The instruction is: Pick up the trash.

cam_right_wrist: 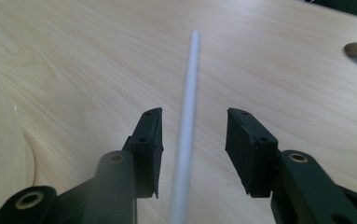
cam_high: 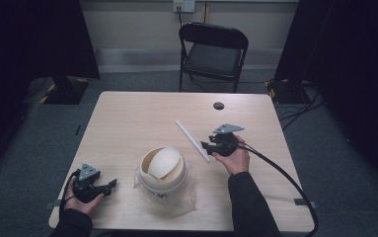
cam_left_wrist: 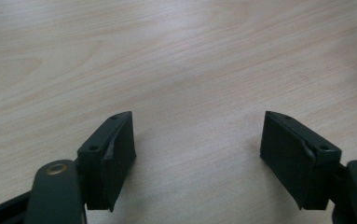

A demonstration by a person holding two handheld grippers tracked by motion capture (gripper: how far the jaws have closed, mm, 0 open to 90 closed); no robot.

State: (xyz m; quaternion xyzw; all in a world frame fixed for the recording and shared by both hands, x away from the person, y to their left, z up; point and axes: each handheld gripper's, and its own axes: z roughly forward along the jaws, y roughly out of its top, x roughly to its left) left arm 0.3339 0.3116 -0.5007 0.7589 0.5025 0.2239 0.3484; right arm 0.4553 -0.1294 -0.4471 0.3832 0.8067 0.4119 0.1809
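Note:
A long white rod [cam_high: 192, 140] lies flat on the wooden table [cam_high: 127, 118], slanting from the middle toward the near right. My right gripper [cam_high: 205, 146] is open and straddles its near end; in the right gripper view the white rod [cam_right_wrist: 187, 116] runs between the two jaws without touching either. A cream dome-lidded bin [cam_high: 162, 170] stands on a clear plastic bag [cam_high: 191, 190] near the front middle. My left gripper [cam_high: 111, 186] rests open at the front left, and in the left gripper view its fingers [cam_left_wrist: 113, 158] frame bare wood.
A round cable hole [cam_high: 218, 105] sits near the table's far edge. A black folding chair [cam_high: 212, 54] stands behind the table. The right gripper's cable [cam_high: 285, 173] trails off the table's right side. The clear bag's edge [cam_right_wrist: 3, 140] shows at left in the right gripper view.

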